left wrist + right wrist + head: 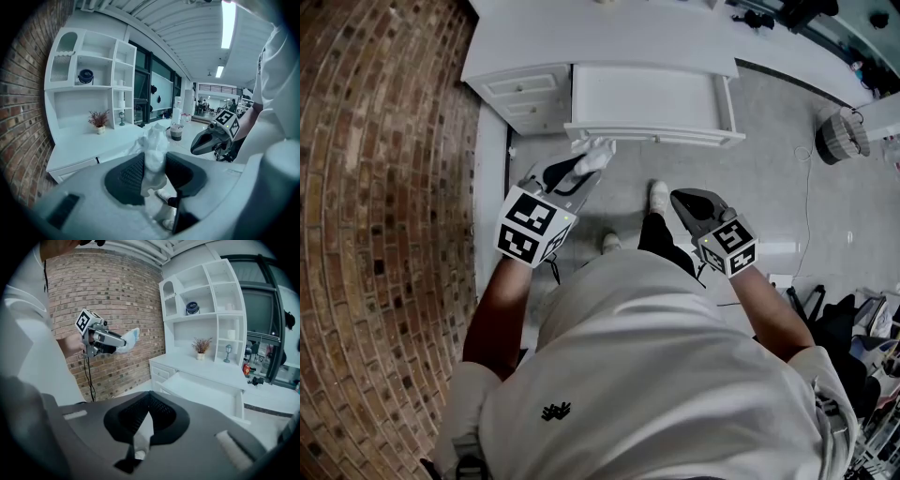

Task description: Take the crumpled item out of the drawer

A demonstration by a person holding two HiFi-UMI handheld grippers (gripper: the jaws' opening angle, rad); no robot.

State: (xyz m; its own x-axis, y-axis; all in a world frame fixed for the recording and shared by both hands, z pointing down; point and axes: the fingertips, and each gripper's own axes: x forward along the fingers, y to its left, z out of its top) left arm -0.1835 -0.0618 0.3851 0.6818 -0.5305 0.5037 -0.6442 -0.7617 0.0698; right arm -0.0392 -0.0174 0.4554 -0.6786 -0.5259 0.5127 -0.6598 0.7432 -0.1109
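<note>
A white crumpled item (598, 155) sticks out of my left gripper (581, 167), which is shut on it just in front of the open white drawer (652, 134). In the left gripper view the crumpled item (153, 140) stands pinched between the two dark pads, over the floor. My right gripper (677, 197) hangs to the right above the floor, shut, with nothing in it; its pads meet at the tips (149, 394). The right gripper view shows the drawer (206, 392) pulled out, and the left gripper (123, 342) with the white item by the brick wall.
A brick wall (384, 187) runs along the left. A white cabinet (530, 94) with small drawers stands left of the open drawer. The person's feet (659, 195) are on the grey floor below it. A wicker basket (842, 133) sits at the right, with clutter at the bottom right.
</note>
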